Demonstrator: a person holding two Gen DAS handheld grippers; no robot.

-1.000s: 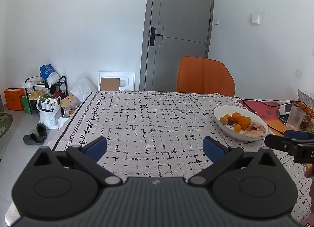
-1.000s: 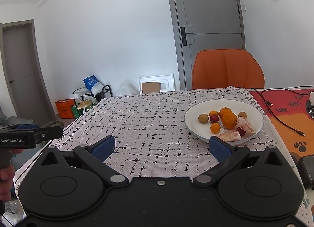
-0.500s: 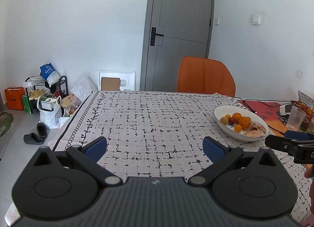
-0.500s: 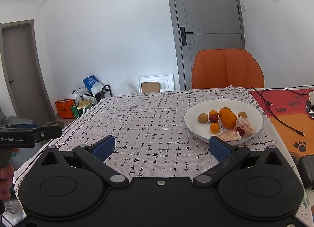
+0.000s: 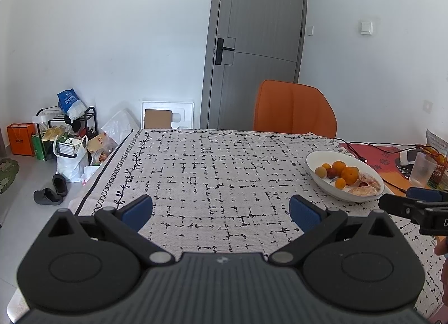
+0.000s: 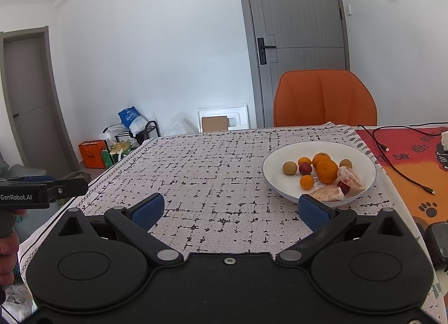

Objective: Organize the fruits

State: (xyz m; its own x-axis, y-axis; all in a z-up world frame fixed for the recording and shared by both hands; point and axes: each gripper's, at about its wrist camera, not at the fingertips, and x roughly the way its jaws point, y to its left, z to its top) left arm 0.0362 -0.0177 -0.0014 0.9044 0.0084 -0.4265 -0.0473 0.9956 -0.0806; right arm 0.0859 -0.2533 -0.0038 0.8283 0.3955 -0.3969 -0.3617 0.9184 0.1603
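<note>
Both grippers hover above the surface (image 6: pixel 212 172) with their fingers spread wide and nothing between them. The right gripper (image 6: pixel 229 207) sits just short of the white bowl (image 6: pixel 273 165), its right finger close to the near rim; the left gripper (image 5: pixel 221 207) faces bare tablecloth, with the bowl well off to its right.

All the fruit lies in that bowl — two oranges (image 6: pixel 327 170) touching each other, smaller round orange fruits (image 6: pixel 307 181), a brownish round fruit (image 6: pixel 289 168), a dark red one (image 6: pixel 305 168) and two peeled pinkish segments (image 6: pixel 350 178) by the near and right rim.

The likely trouble lies in how tightly things are packed. Reaching for one orange, a finger could nudge its neighbour and send the small round fruits rolling. The peeled segments look soft — too firm a squeeze would probably crush or tear them. The bowl is shallow and stands near the right edge of the cloth, so a finger catching its rim could tip or shove it toward the black cable (image 6: pixel 403 175) on the orange mat (image 6: pixel 406 156) beside it. Round fruit set on the flat cloth may also roll off.
</note>
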